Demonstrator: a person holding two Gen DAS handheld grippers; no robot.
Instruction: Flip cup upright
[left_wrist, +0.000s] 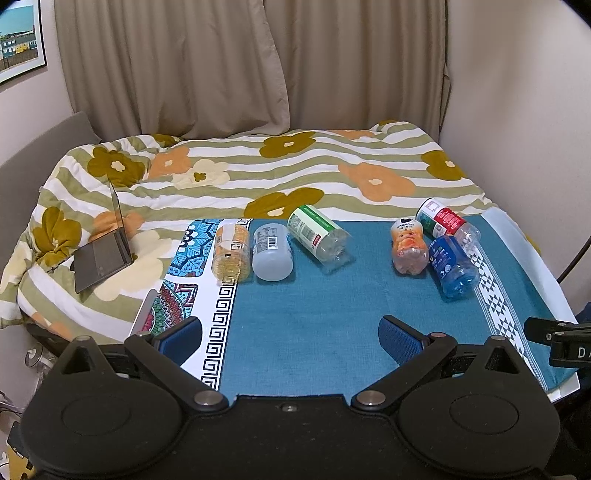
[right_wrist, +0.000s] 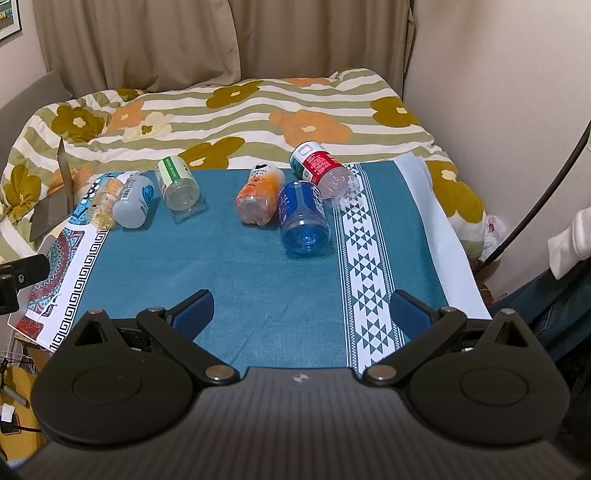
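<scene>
Several cut plastic bottle cups lie on their sides on a teal tablecloth (left_wrist: 303, 317). On the left lie a yellow-labelled cup (left_wrist: 231, 253), a pale grey cup (left_wrist: 271, 251) and a green-labelled cup (left_wrist: 319, 234). On the right lie an orange cup (left_wrist: 408, 245), a blue cup (left_wrist: 454, 266) and a red-labelled cup (left_wrist: 447, 223). The right wrist view shows the same cups, with the blue cup (right_wrist: 303, 216) nearest. My left gripper (left_wrist: 290, 339) and my right gripper (right_wrist: 301, 314) are both open and empty, above the near part of the cloth, well short of the cups.
A patterned mat (left_wrist: 192, 273) lies under the left cups. A half-open laptop (left_wrist: 105, 251) rests on the flowered duvet (left_wrist: 295, 173) behind the table. Curtains (left_wrist: 258, 66) hang at the back. The other gripper's body (left_wrist: 561, 347) shows at the right edge.
</scene>
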